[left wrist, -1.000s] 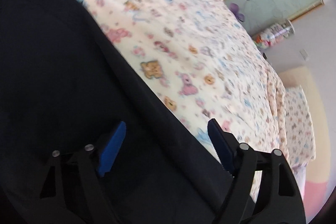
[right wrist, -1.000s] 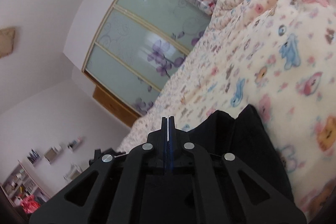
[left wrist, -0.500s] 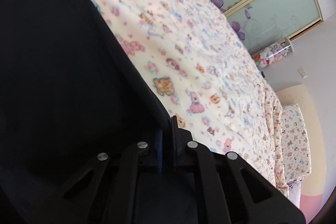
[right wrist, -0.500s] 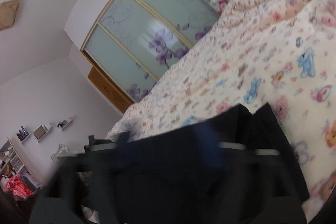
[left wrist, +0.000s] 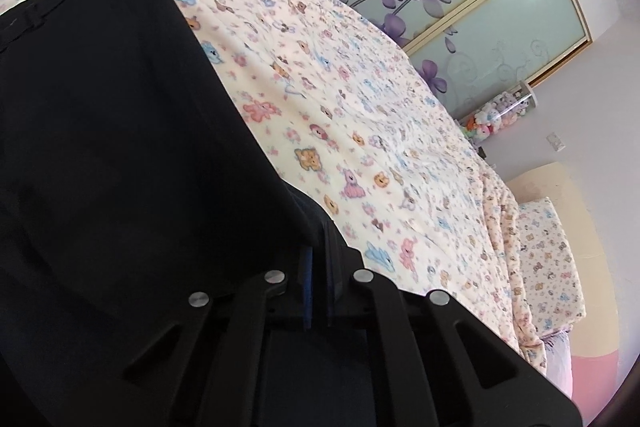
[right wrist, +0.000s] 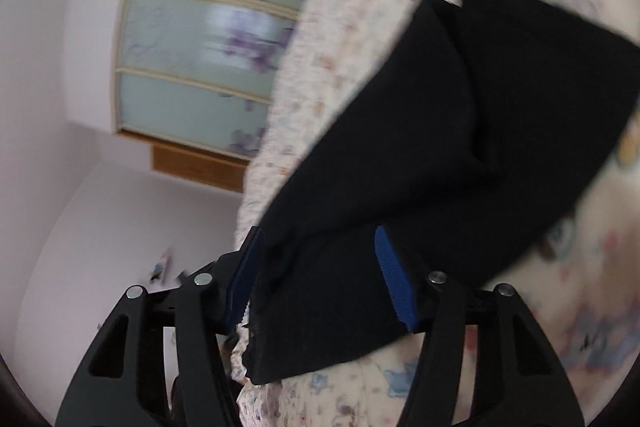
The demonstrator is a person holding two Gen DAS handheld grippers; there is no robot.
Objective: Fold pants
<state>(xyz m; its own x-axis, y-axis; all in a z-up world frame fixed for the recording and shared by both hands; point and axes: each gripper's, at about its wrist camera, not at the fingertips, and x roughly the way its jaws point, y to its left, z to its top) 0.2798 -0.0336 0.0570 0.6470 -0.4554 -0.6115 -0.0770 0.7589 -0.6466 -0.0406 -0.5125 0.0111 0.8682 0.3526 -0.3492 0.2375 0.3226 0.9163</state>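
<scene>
Now, through the left wrist camera, my left gripper (left wrist: 316,267) has its blue fingers pressed together on the edge of the black pants (left wrist: 120,147), so I can lift that side. The pants lie on the bed cover (left wrist: 360,107), from six o'clock up to eleven o'clock.

Through the right wrist camera, my right gripper (right wrist: 320,279) has its fingers wide apart, one on each side of the pants (right wrist: 460,147). It pinches nothing, maybe getting ready to grab. The pants run up toward one o'clock.

Bed (left wrist: 400,115) with cartoon-animal print sheet. Sliding wardrobe doors (left wrist: 472,7): frosted glass, purple flowers, gold frames. Pale lilac wall (right wrist: 80,187). Plush toys (left wrist: 496,115) beside the wardrobe.
</scene>
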